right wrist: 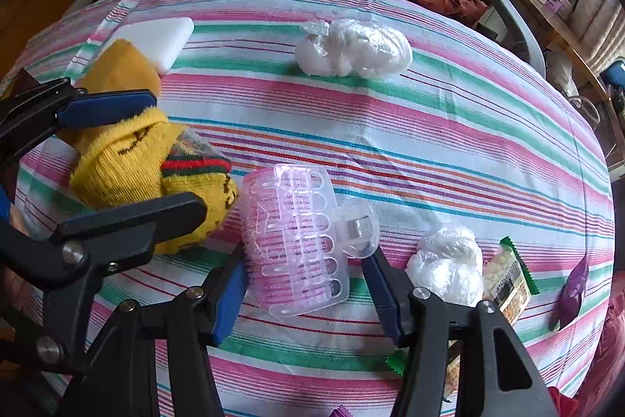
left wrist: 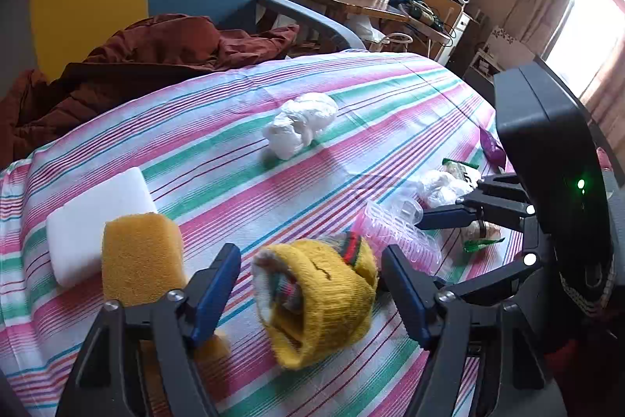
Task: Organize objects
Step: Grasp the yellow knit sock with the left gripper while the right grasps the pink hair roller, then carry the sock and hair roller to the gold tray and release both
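A rolled yellow sock (left wrist: 318,303) lies touching a pink plastic clip (right wrist: 297,241) on the striped cloth.

We lose the orange sponge's (left wrist: 140,256) near corner behind the left gripper (left wrist: 312,299); the snack packet (right wrist: 508,284) is partly hidden by the right gripper's finger, its print unreadable.

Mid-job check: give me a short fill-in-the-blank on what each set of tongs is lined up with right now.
1. The left tongs straddle a rolled ____ sock.
2. The right tongs straddle a clear pink plastic ____.
3. The orange sponge leans on a ____ foam block.
4. The tablecloth pattern is ____.

Missing words: yellow; clip; white; striped
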Motion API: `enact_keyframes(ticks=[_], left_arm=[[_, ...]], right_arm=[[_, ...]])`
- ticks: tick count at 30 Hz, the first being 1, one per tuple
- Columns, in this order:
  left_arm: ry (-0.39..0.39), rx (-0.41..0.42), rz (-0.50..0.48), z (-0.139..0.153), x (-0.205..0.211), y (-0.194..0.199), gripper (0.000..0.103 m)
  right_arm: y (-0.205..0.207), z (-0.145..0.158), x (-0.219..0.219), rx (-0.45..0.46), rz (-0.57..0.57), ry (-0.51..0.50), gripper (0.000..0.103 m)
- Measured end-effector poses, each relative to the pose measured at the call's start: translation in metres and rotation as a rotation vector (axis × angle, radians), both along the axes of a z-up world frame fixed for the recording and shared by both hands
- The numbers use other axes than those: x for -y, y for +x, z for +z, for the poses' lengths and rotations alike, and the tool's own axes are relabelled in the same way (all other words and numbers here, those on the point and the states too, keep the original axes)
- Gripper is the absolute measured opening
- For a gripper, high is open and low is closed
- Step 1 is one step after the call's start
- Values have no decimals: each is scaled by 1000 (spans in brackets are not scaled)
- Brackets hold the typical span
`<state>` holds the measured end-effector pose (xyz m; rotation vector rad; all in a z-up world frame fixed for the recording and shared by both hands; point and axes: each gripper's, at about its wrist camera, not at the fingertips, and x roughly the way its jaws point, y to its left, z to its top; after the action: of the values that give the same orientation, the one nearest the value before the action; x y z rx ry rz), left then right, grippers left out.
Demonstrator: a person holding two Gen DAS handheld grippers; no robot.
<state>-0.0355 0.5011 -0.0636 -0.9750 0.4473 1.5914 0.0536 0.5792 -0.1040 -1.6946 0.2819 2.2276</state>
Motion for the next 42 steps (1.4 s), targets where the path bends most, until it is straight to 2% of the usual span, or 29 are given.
enact_keyframes(ticks=[1, 4, 6, 8, 11, 13, 16, 20, 26, 31, 42], left_arm=[[-5, -4, -1, -1, -1, 1, 64], [0, -37, -6, -2, 1, 5, 37], [10, -47, -5, 2, 5, 6, 29], [37, -49, 21, 13, 15, 6, 28], [100, -32, 59, 36, 38, 8, 28], [123, -61, 82, 49, 54, 15, 28], [143, -111, 133, 67, 83, 21, 28], [163, -103, 209, 79, 120, 19, 29], [124, -72, 330, 71, 180, 12, 29], [94, -77, 415, 66, 231, 11, 29], [94, -64, 594, 62, 333, 10, 30]], right_arm=[[0, 0, 0, 0, -1, 1, 58], [1, 1, -2, -5, -3, 1, 58], [1, 2, -1, -11, 1, 14, 56], [2, 5, -1, -31, 5, 23, 50], [2, 17, 5, -92, 29, 46, 50], [2, 21, 9, -116, 43, 61, 49], [0, 12, 5, -89, 40, 83, 46], [-7, 6, 1, -84, 16, 80, 45], [-18, 11, 9, -122, 22, 77, 45], [-16, 31, 28, -152, 36, 87, 45], [-6, 80, 77, -224, 61, 143, 44]])
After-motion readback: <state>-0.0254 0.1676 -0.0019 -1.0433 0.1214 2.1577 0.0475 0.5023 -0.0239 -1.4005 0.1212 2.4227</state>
